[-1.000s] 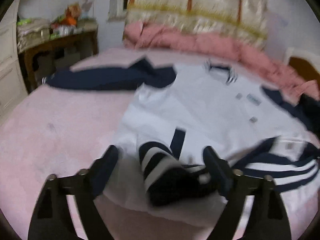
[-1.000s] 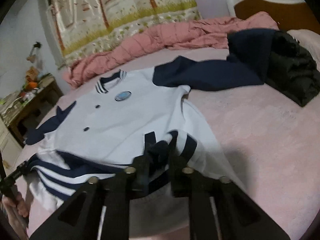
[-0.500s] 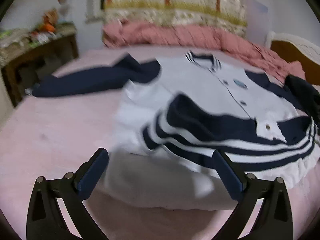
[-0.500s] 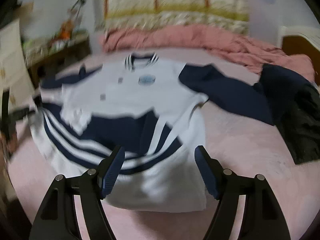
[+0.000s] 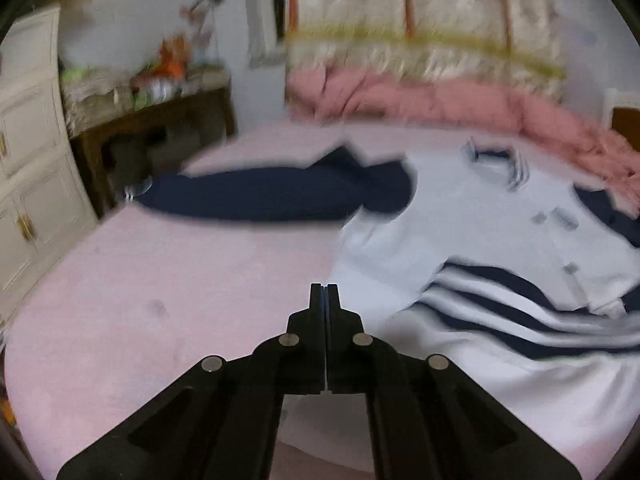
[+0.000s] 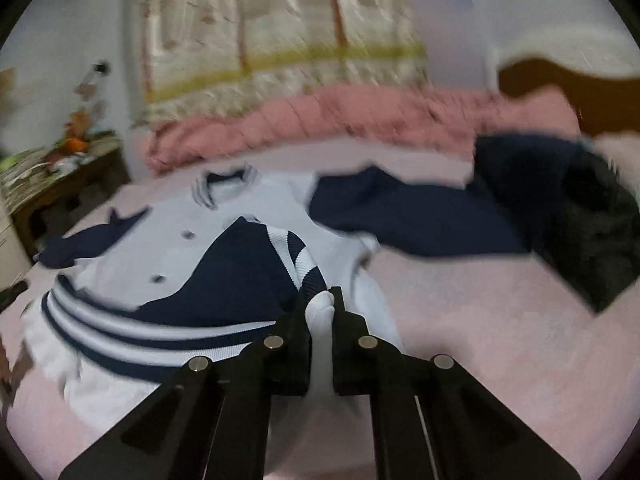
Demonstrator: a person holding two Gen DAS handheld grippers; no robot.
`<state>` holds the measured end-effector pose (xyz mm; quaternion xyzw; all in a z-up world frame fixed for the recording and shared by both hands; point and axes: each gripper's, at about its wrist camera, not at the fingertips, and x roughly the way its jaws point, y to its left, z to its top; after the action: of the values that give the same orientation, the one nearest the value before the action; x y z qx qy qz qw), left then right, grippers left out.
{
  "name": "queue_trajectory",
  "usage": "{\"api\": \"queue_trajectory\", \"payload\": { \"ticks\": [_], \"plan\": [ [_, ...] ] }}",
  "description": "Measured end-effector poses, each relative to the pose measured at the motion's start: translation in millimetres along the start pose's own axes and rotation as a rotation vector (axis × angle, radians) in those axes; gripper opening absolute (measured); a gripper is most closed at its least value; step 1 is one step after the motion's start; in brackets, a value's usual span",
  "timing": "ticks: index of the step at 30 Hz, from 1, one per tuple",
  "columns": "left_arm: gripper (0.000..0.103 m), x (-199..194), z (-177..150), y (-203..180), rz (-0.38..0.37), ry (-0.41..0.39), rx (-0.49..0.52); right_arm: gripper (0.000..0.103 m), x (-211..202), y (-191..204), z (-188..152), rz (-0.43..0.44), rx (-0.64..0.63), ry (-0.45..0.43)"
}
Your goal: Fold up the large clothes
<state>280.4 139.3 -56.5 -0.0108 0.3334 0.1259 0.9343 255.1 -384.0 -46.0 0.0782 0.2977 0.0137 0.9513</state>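
A pink bed (image 5: 168, 280) fills the room. A patterned curtain (image 5: 420, 20) hangs past its far edge, a cluttered dark wooden table (image 5: 160, 120) and cream cabinet (image 5: 28, 168) off its left edge, by pale walls (image 5: 132, 8).

- A jacket (image 6: 256, 216) is lying spread across the bed (image 6: 460, 320), its collar pointing toward the far side and its hem (image 6: 132, 332) folded up over the front.
- One sleeve (image 5: 272, 196) is stretching out to the left, the other sleeve (image 6: 408, 216) to the right.
- A quilt (image 6: 340, 120) is lying bunched along the bed's far edge, behind the collar, with a curtain (image 6: 280, 40) hanging behind it.
- A dark garment (image 6: 592, 224) is sitting at the right, beside the right sleeve's end.
- A counter (image 5: 160, 120) is standing off the bed's left side, a cabinet (image 5: 32, 160) nearer on the left.
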Motion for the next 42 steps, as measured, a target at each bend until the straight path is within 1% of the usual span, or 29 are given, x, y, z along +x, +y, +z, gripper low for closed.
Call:
{"api": "queue_trajectory", "payload": {
  "ticks": [1,2,3,5,7,8,10,11,12,13,14,15,17,19,20,21,22,23,24,25,27,30,32,36,37,38,40,41,42],
  "plan": [
    [0.0,15,-6,6,-0.054,0.065,-0.017,0.008,17,-3,-3,0.002,0.013,0.065],
    [0.0,24,-11,9,-0.088,0.101,-0.029,0.008,35,-3,-7,-0.01,0.011,0.138],
    [0.0,26,-16,12,-0.125,0.105,-0.038,0.009,47,-3,-11,-0.042,0.004,0.185],
    [0.0,14,-15,14,-0.18,0.062,-0.042,0.011,44,-2,-9,-0.046,-0.001,0.172],
    [0.0,1,-16,9,-0.197,0.01,-0.016,0.025,39,-3,-8,-0.059,0.005,0.156],
    [0.002,-6,-18,4,-0.206,-0.011,0.012,0.027,39,-4,-8,-0.073,0.009,0.158],
    [0.02,-20,-21,-7,-0.232,-0.03,0.045,0.029,32,-5,-8,-0.066,0.013,0.156],
    [0.05,-24,-20,-12,-0.253,-0.037,0.053,0.032,25,-6,-8,-0.058,0.015,0.144],
    [0.079,-30,-18,-17,-0.282,-0.045,0.065,0.042,18,-6,-9,-0.056,0.016,0.129],
    [0.088,-36,-16,-24,-0.304,-0.057,0.08,0.061,12,-5,-9,-0.05,0.013,0.114],
    [0.094,-38,-16,-29,-0.317,-0.063,0.094,0.068,4,-4,-9,-0.037,0.006,0.094],
    [0.095,-39,-16,-36,-0.333,-0.053,0.108,0.071,-4,-2,-11,-0.025,-0.003,0.075],
    [0.098,-26,-13,-46,-0.347,0.0,0.12,0.073,-13,-2,-13,-0.002,-0.021,0.073],
    [0.096,-7,-16,-54,-0.308,0.077,0.128,0.078,-16,-2,-16,0.004,-0.018,0.098],
    [0.072,5,-18,-56,-0.265,0.128,0.128,0.078,-17,-4,-18,0.009,-0.012,0.111],
    [0.041,17,-21,-57,-0.214,0.185,0.121,0.078,-17,-5,-20,0.01,-0.008,0.121],
    [0.04,19,-21,-56,-0.213,0.195,0.108,0.079,-17,-6,-22,0.007,0.001,0.135],
    [0.018,15,-20,-53,-0.203,0.166,0.093,0.079,-18,-7,-24,0.007,0.01,0.141],
    [0.004,10,-20,-51,-0.121,0.125,0.094,0.079,-20,-8,-26,0.007,0.018,0.142],
    [0.003,5,-20,-48,-0.058,0.082,0.099,0.079,-24,-8,-28,0.005,0.019,0.138],
    [0.003,-3,-19,-36,-0.086,0.038,0.047,0.082,-31,-6,-30,-0.006,0.007,0.122],
    [0.004,3,-22,-32,-0.071,0.068,0.032,0.083,-41,1,-32,-0.016,-0.035,0.098],
    [0.004,-1,-23,-31,-0.033,0.046,0.022,0.083,-46,5,-33,-0.042,-0.047,0.084],
    [0.003,-25,-29,-16,0.054,-0.062,-0.037,0.083,-66,3,-34,-0.054,-0.03,0.046],
    [0.003,-24,-31,-15,0.058,-0.057,-0.033,0.083,-72,1,-34,-0.052,-0.03,0.035],
    [0.003,-17,-33,-17,0.033,-0.02,-0.006,0.085,-76,1,-35,-0.05,-0.034,0.03],
    [0.003,6,-35,-28,0.003,0.086,0.052,0.086,-77,1,-36,-0.047,-0.052,0.038],
    [0.002,8,-35,-32,-0.012,0.106,0.08,0.086,-76,2,-37,-0.057,-0.063,0.05],
    [0.005,6,-35,-35,-0.036,0.1,0.103,0.086,-74,3,-38,-0.065,-0.069,0.057]
  ]
}}
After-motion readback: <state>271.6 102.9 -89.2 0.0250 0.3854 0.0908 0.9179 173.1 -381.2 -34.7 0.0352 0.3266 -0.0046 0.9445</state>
